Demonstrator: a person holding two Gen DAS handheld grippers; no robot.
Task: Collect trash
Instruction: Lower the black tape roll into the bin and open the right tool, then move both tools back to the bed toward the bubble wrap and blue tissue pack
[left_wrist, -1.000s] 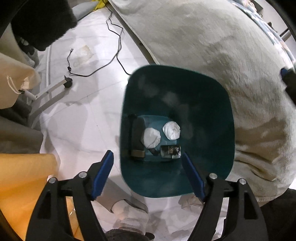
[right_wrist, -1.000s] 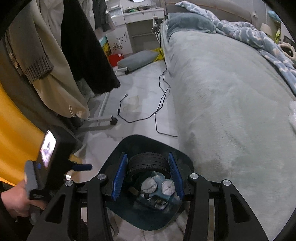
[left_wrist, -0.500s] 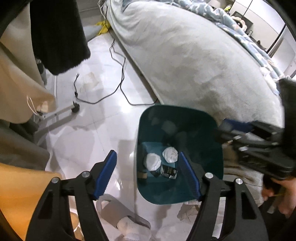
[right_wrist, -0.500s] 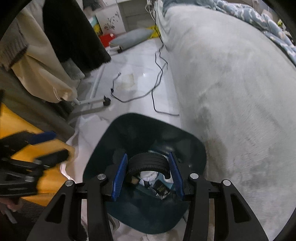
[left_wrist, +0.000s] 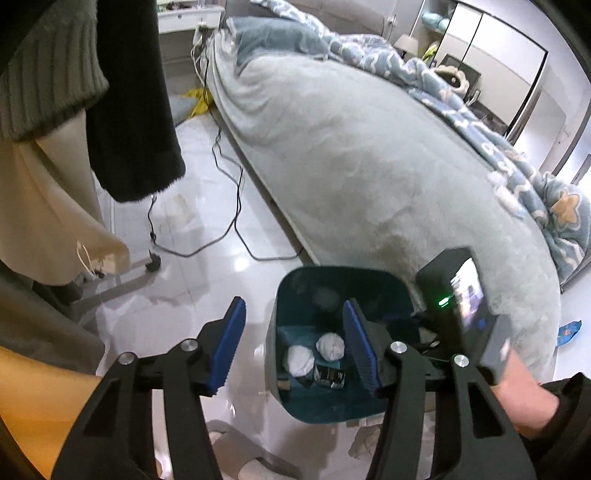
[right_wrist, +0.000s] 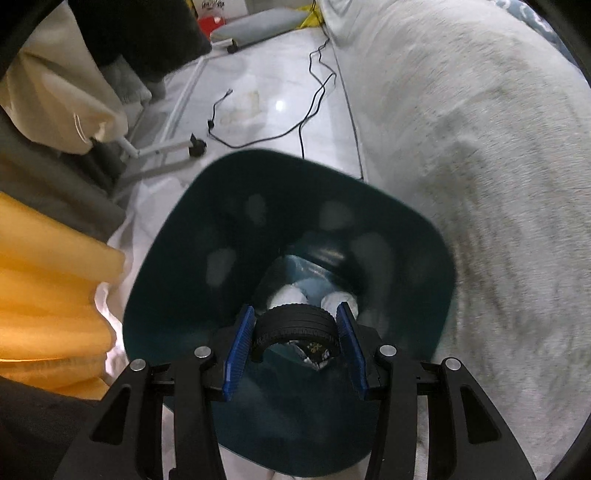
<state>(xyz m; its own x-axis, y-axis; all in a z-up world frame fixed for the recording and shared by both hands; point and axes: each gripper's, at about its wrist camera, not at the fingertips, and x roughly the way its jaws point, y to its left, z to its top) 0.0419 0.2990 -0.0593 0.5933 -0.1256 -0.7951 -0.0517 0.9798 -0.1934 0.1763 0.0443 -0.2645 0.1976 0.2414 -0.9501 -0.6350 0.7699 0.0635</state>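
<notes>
A teal trash bin (left_wrist: 334, 277) stands on the white floor beside the bed; it also shows in the right wrist view (right_wrist: 207, 236). Inside lie two white paper wads (left_wrist: 330, 346) and a small black wrapper (left_wrist: 330, 376). My right gripper (right_wrist: 294, 339) is shut on a black toy tire (right_wrist: 295, 325) and holds it over the bin's opening. The wads (right_wrist: 288, 295) show just below the tire. My left gripper (left_wrist: 293, 345) is open and empty, raised above the bin's left side. The right gripper's body (left_wrist: 461, 299) shows at the bin's right.
A grey-covered bed (left_wrist: 369, 155) runs along the right. Black cables (left_wrist: 236, 206) trail on the floor behind the bin. Hanging clothes (left_wrist: 122, 92) and a rack's wheeled foot (left_wrist: 153, 264) are at the left. Crumpled tissue (left_wrist: 364, 439) and a slipper (left_wrist: 255, 469) lie by the bin's near side.
My left gripper has risen and pulled back from the bin, staying open. My right gripper, with the tire, has moved in and down over the bin's opening.
</notes>
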